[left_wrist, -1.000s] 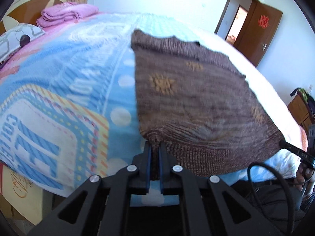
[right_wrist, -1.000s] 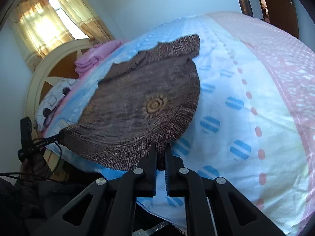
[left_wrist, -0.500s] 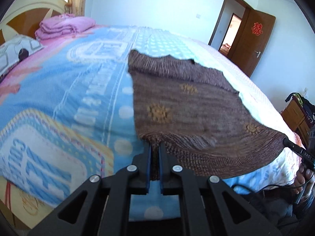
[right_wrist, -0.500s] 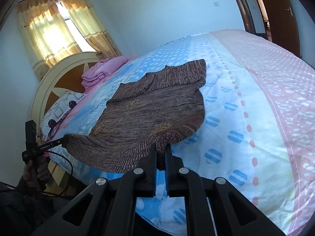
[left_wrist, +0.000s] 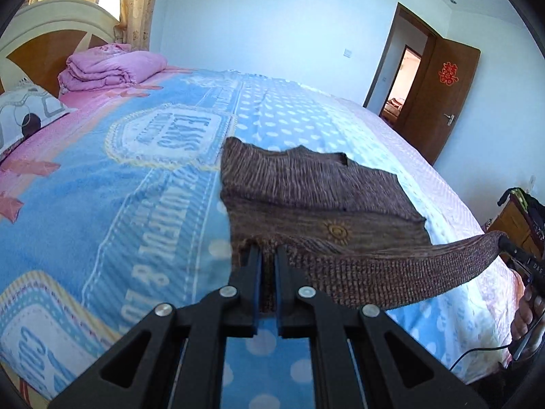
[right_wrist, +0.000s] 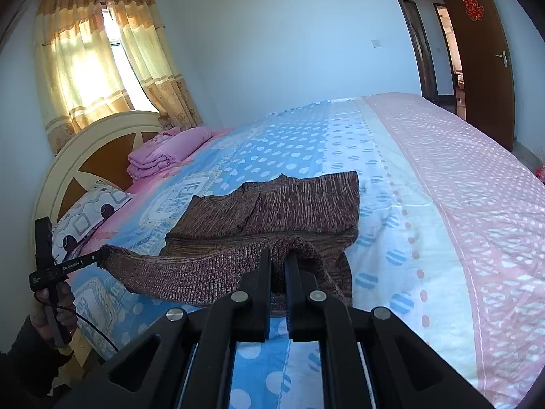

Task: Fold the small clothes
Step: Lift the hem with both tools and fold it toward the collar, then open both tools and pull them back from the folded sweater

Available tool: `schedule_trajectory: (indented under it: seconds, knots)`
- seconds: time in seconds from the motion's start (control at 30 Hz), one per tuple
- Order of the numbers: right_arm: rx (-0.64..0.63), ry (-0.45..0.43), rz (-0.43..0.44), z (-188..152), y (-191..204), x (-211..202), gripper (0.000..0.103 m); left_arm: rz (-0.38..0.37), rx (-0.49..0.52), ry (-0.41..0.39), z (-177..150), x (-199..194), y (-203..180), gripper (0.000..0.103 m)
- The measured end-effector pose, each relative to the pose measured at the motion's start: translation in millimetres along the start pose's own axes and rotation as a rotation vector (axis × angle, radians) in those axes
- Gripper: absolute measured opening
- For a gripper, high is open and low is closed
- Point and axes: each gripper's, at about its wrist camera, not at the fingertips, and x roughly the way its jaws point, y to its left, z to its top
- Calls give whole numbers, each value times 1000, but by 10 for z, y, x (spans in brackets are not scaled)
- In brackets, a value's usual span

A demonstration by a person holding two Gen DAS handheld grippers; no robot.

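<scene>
The bed (left_wrist: 143,184) fills the space ahead of my tongs, spread with a blue dotted and lettered blanket (right_wrist: 299,143) that gives way to a pink dotted band on the side beyond my right tongs. Its cream and brown headboard (right_wrist: 102,150) stands far off past my left tongs, with a folded pink quilt (left_wrist: 112,68) and a patterned pillow (left_wrist: 24,116) at its foot. A brown door (left_wrist: 439,99) with a red paper ornament stands open at the far wall, out beyond my right tongs.

The brown knitted sweater (left_wrist: 306,191) lies on the bed straight ahead of both tongs. Its far part, with the neckline, rests flat on the blanket; its near ribbed hem is lifted off the bed and stretches as a raised band from one pair of tongs to the other. A small orange sun motif (left_wrist: 337,230) shows on the knit just beyond my left tongs.

My left tongs (left_wrist: 268,259) are clamped tight on one corner of the hem, the knit bunched between the blue-padded fingers. My right tongs (right_wrist: 278,262) are clamped likewise on the other corner, fabric pinched in the narrow gap and draping down beside them. In each view the other pair shows at the far end of the band, with a hand (right_wrist: 51,310) gripping its handle.
</scene>
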Motion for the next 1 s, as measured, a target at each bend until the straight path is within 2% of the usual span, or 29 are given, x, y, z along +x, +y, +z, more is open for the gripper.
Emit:
schedule_trajectory:
  seconds: [0.27, 0.6, 0.73, 0.87, 0.93, 1.0]
  knots:
    - [-21, -40, -17, 453, 36, 251, 6, 3, 3, -66, 578, 179, -19, 7]
    - [-15, -31, -53, 949, -100, 848, 6, 48, 13, -70, 1095, 721, -27, 7]
    - [-7, 11, -83, 1068, -205, 1292, 6, 77, 18, -57, 1260, 1034, 0, 7]
    - [15, 86, -120, 1029, -377, 1851, 6, 123, 34, -14, 1277, 1508, 46, 7]
    - [18, 154, -136, 948, -466, 2211, 6, 177, 64, 21, 1208, 1806, 61, 7]
    - [6, 214, -182, 832, -567, 2538, 7, 241, 79, 58, 1089, 2097, 104, 14]
